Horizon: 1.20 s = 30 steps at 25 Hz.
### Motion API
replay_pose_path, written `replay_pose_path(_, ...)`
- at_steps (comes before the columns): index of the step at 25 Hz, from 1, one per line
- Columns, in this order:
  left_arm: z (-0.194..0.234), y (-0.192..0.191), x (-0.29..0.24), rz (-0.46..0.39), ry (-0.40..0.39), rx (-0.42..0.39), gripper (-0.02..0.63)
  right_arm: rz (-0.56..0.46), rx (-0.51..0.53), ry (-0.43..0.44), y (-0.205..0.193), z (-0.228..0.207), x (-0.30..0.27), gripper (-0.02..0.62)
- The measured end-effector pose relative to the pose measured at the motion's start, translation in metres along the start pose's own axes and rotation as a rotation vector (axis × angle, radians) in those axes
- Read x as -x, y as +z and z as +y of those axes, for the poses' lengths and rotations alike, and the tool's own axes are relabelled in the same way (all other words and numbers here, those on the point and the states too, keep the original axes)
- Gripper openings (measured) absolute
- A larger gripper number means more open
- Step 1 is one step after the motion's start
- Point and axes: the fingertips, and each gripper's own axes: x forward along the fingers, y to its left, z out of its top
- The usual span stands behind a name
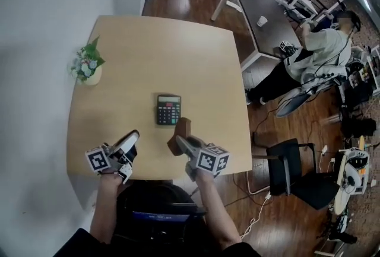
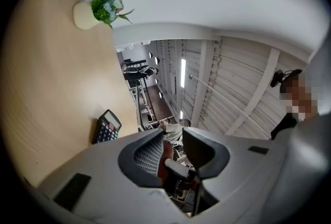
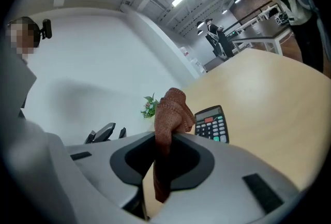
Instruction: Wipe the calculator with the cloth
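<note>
Pale wood fills my feed: a square table on a dark plank floor, with a white wall along its left side. At the table's left edge sits a small pot of flowers, well apart from everything else.

Near the near-left corner I have the left gripper, angled toward the middle of the table. Its own view shows the claw only slightly spread, a narrow gap between the ribbed pads with nothing pinched in it.

Moving right, the calculator lies flat, keys up, a little toward the near edge from the table's centre. Neither gripper touches it.

Just to its right and nearer the near edge, the right gripper has its claw pressed together on the cloth, a brown knitted piece. The right gripper view shows it bunched above the pads, with a tail hanging down through the jaws. The bunch is close beside the calculator's near-right corner, though I cannot tell whether it rests on the table or hangs just above it.

Beyond the table's right edge stands a black chair. Farther back, a person bends at a dark desk.
</note>
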Motion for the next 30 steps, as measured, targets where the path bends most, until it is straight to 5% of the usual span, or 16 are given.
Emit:
replay_pose_path(9, 0.039, 0.015, 0.007, -0.017, -0.011, 0.092, 0.110, 0.151, 0.071, -0.098, -0.008, -0.025, -0.070, 0.067)
replay_pose_path(20, 0.041, 0.031, 0.033, -0.088, 0.104, 0.028, 0.110, 0.314, 0.202, -0.102, -0.002, -0.076, -0.194, 0.068)
replay_pose_path(30, 0.038, 0.019, 0.006, -0.068, 0.193, -0.004, 0.110, 0.387, 0.241, -0.195, 0.008, -0.146, -0.169, 0.070)
